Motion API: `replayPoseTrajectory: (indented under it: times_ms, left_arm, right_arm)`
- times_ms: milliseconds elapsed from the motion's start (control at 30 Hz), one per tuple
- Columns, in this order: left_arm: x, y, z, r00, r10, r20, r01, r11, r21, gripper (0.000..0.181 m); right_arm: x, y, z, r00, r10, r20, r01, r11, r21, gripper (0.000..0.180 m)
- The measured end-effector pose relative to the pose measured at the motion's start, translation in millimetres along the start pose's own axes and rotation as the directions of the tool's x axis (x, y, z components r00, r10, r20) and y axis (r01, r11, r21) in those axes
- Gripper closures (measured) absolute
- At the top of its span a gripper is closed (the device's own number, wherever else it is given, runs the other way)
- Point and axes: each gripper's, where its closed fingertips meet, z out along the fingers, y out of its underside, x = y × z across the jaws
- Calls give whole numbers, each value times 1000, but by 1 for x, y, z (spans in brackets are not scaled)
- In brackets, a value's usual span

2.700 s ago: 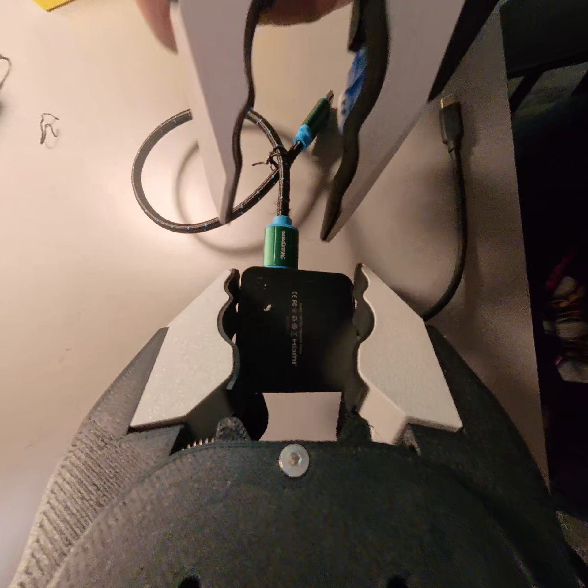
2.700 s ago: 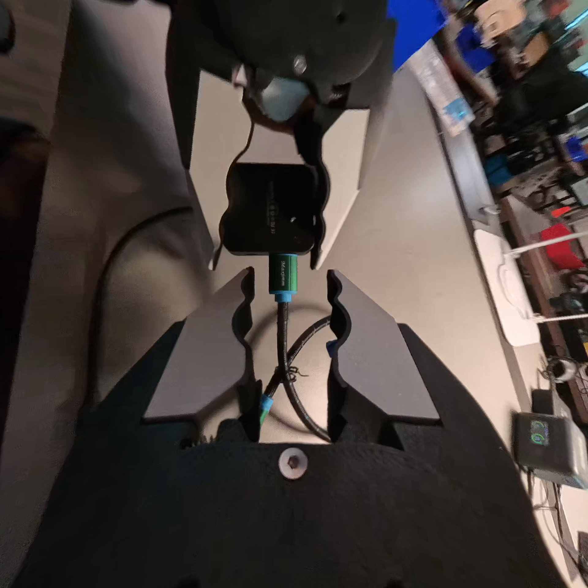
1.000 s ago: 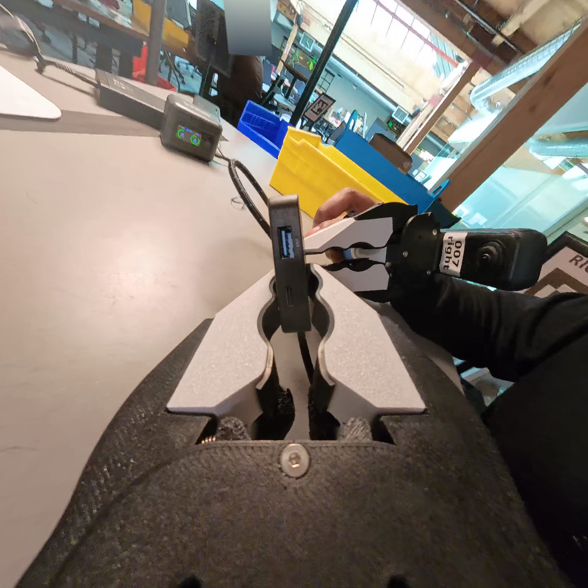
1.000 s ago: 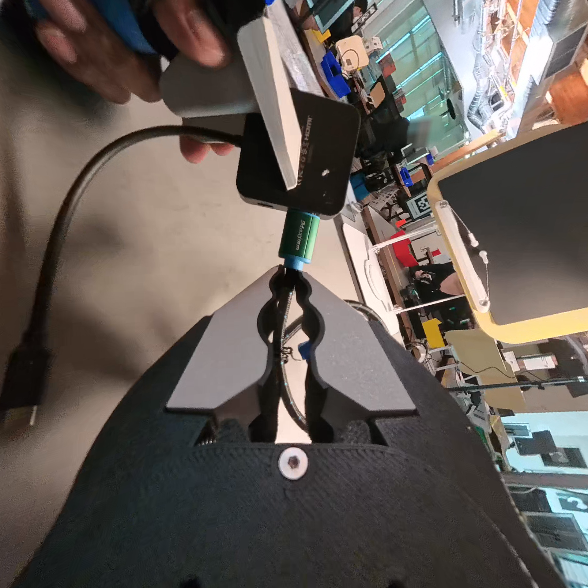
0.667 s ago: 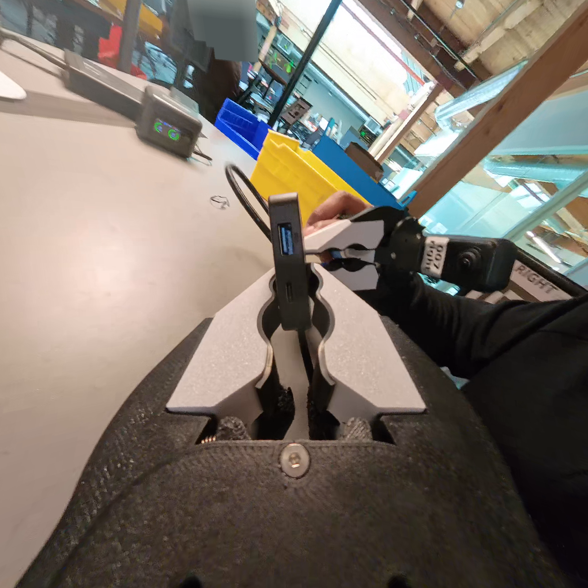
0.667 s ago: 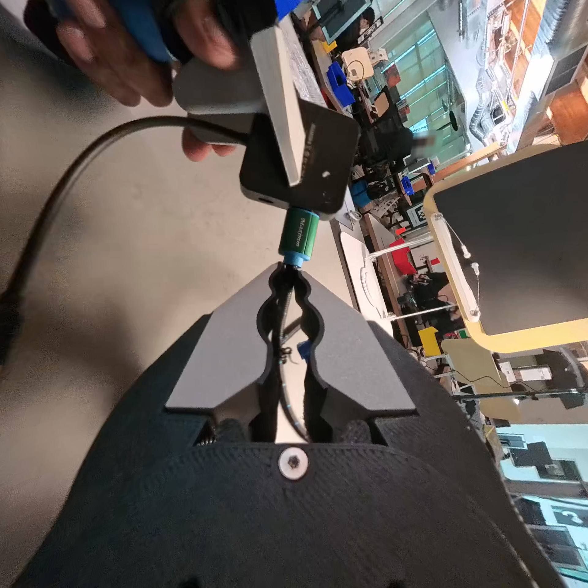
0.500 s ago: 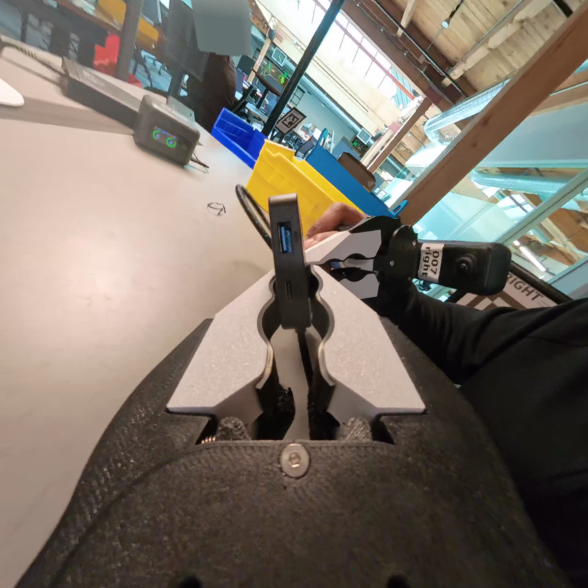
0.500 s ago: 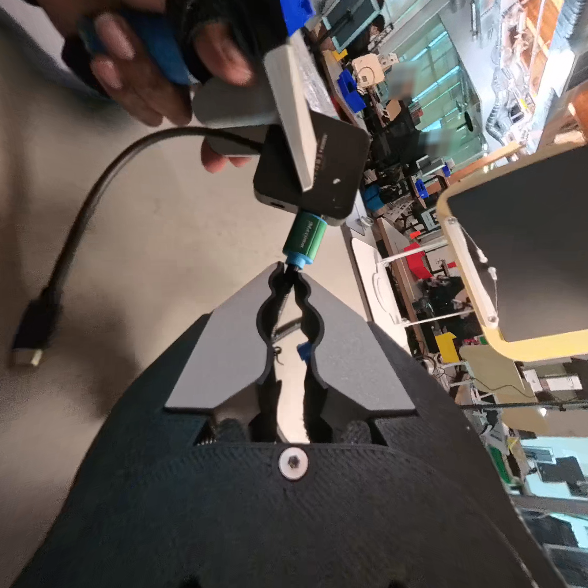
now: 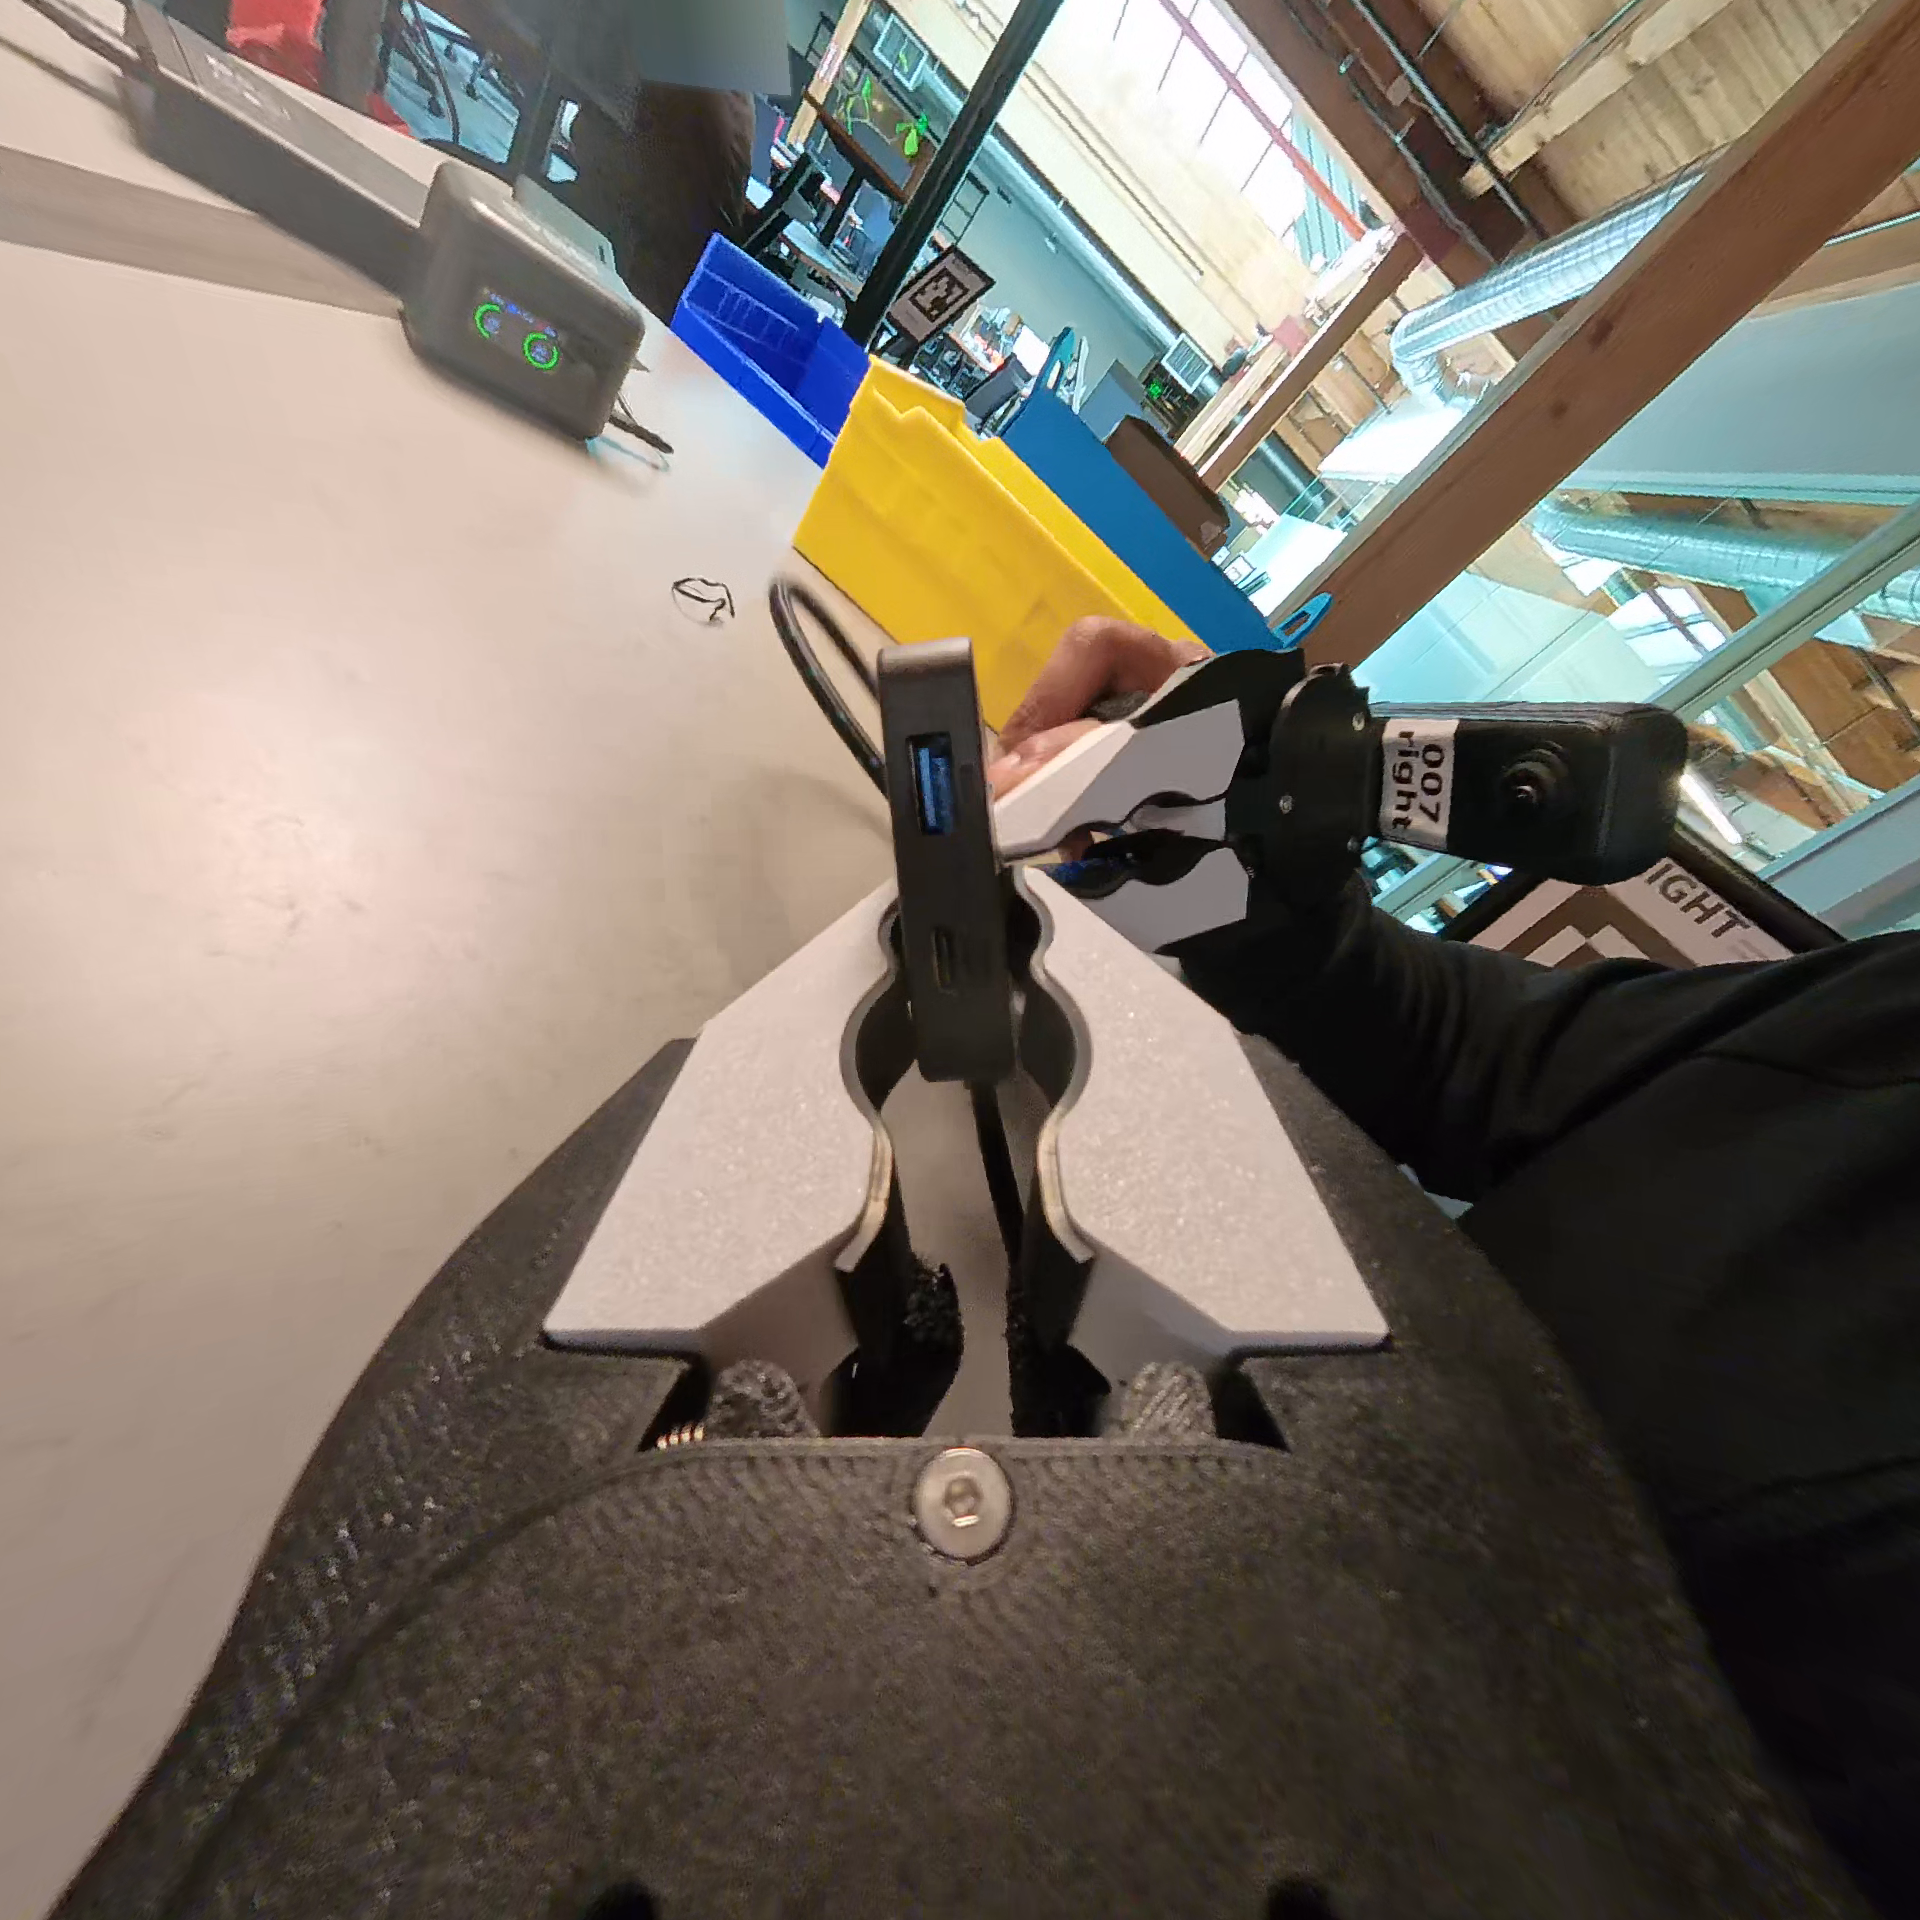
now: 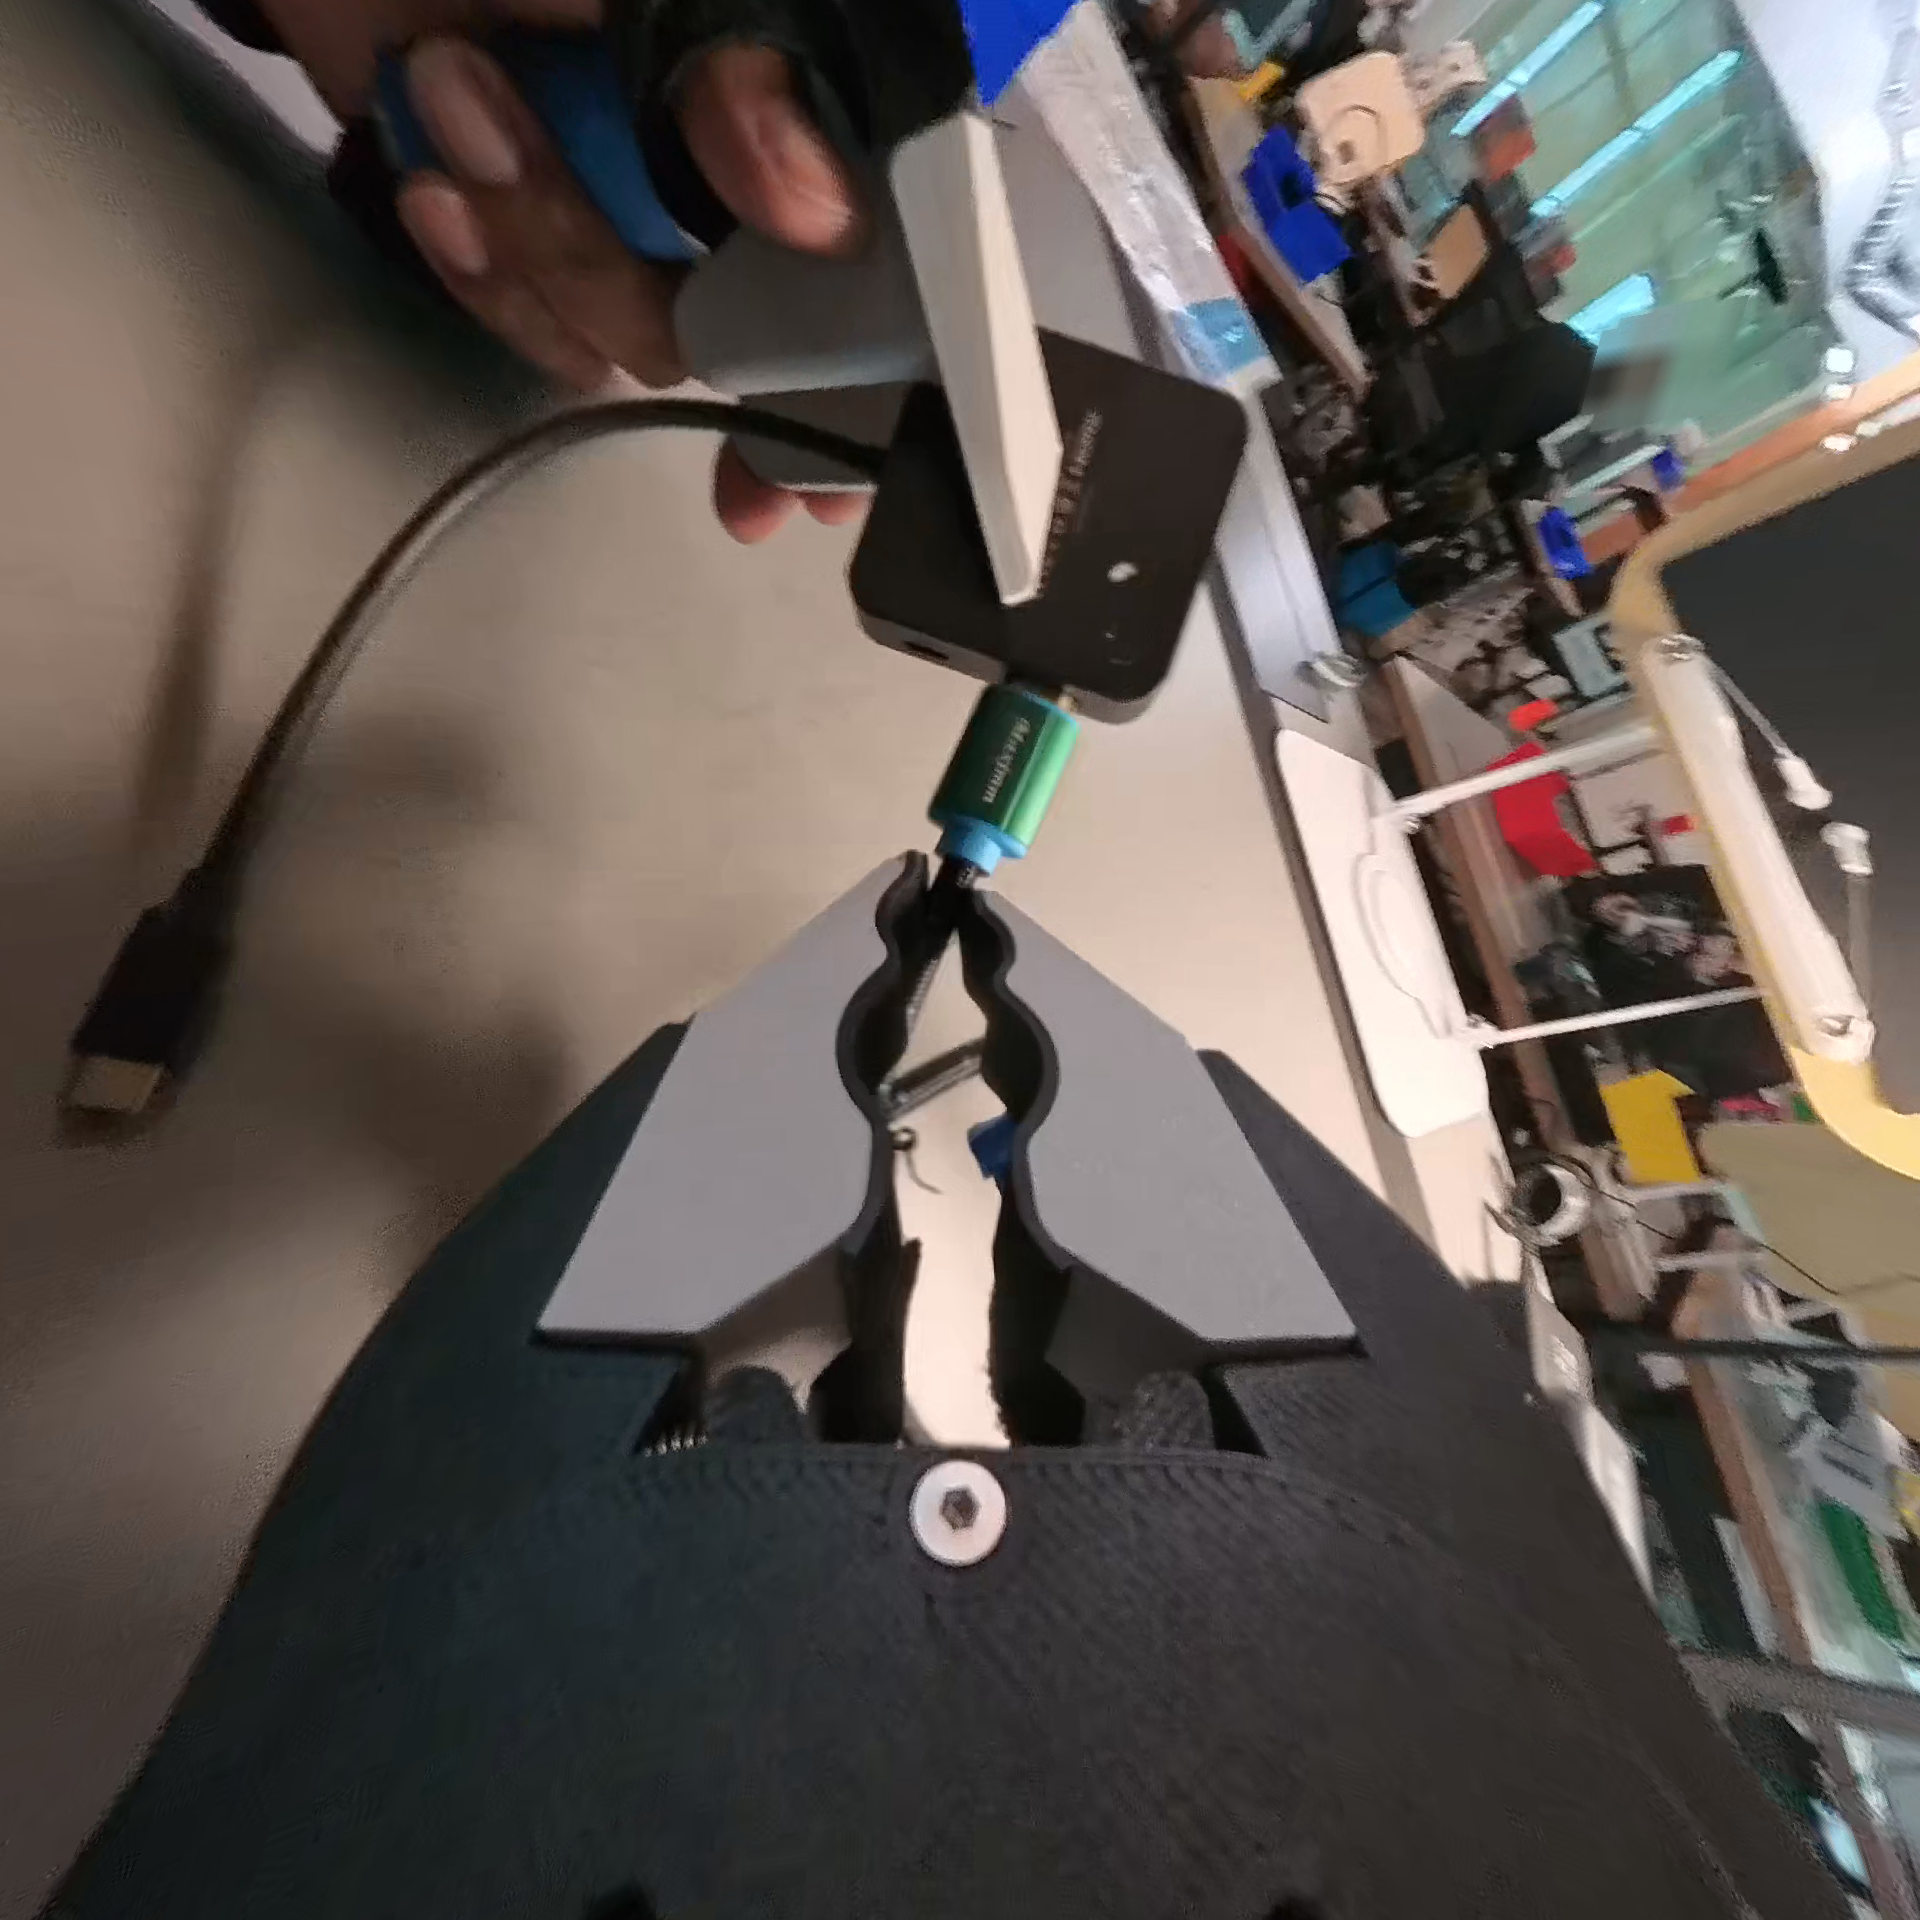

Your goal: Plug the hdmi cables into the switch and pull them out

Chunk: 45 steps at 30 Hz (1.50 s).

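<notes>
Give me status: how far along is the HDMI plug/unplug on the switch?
Done: the green HDMI plug sits in the switch. In hand: the left gripper clamps the switch edge-on above the table, and the right gripper pinches the braided cable just behind the plug. Left: the pull-out; metal shows at the port, so it may be starting.

Green HDMI plug [image 10: 1003, 777] in blk switch [image 10: 1049, 540]

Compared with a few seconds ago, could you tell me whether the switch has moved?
Yes. The switch lay flat on the table; now the left gripper holds it on edge, raised off the table.
</notes>
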Motion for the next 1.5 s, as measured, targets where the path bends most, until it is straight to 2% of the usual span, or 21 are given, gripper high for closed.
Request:
replayPoseTrajectory:
  times_ms: [67,133,200,267,333,400,567,667,733,833,900,1000,1100,1233,1367,1433,1500]
  left_arm:
    - [0,-1,1,1000,-11,-4,11,1000,7,167]
    - [-2,-16,-9,1000,-17,-4,17,997,75,167]
    - [-13,-39,-34,998,-49,26,43,982,181,167]
    - [-26,-52,-56,995,-47,92,23,970,241,167]
    - [-37,-52,-61,985,-1,172,-36,976,214,167]
    - [-38,-46,-55,985,2,171,-34,982,185,167]
    - [-39,-32,-41,984,13,178,-34,993,113,167]
    - [-40,-31,-40,985,1,173,-20,994,111,167]
    - [-39,-29,-38,985,0,170,-18,994,103,167]
    - [-38,-26,-34,985,6,170,-21,996,89,167]
    - [-38,-25,-33,985,11,174,-25,996,83,167]
    - [-42,-23,-33,981,17,193,-32,996,77,167]
    - [-47,-25,-36,976,14,219,-34,996,88,167]
    - [-53,-29,-44,968,4,251,-34,993,115,167]
    - [-57,-31,-47,962,1,271,-36,991,127,167]
    - [-57,-31,-48,961,-1,276,-36,991,127,167]
    - [-57,-30,-47,961,0,277,-35,992,124,167]
  right_arm:
    - [7,8,-1,1000,3,-24,-3,1000,-27,173]
    - [19,28,-6,998,-27,-61,21,995,-100,173]
    - [12,23,-12,998,61,18,-61,998,-30,174]
    - [6,24,-11,994,98,50,-95,994,-50,173]
    - [-3,25,-6,994,89,61,-84,993,-86,173]
    - [-16,20,-3,984,133,121,-124,989,-84,170]
    - [-10,16,-15,928,312,204,-309,950,-44,125]
    - [-11,37,-9,929,318,190,-301,947,-117,118]
    - [-23,53,-1,939,283,196,-244,949,-199,119]
    - [-27,57,3,946,263,187,-219,949,-229,153]
    - [-24,59,4,964,217,152,-176,953,-246,162]
    - [-15,58,3,981,174,90,-147,957,-250,172]
    - [-3,43,-4,978,206,31,-197,962,-189,173]
    - [25,10,-42,946,306,-105,-310,950,-30,173]
    - [58,-11,-117,860,436,-266,-412,900,143,173]
    - [72,-13,-163,815,467,-343,-436,884,167,174]
    - [81,-6,-209,789,441,-429,-437,892,115,174]
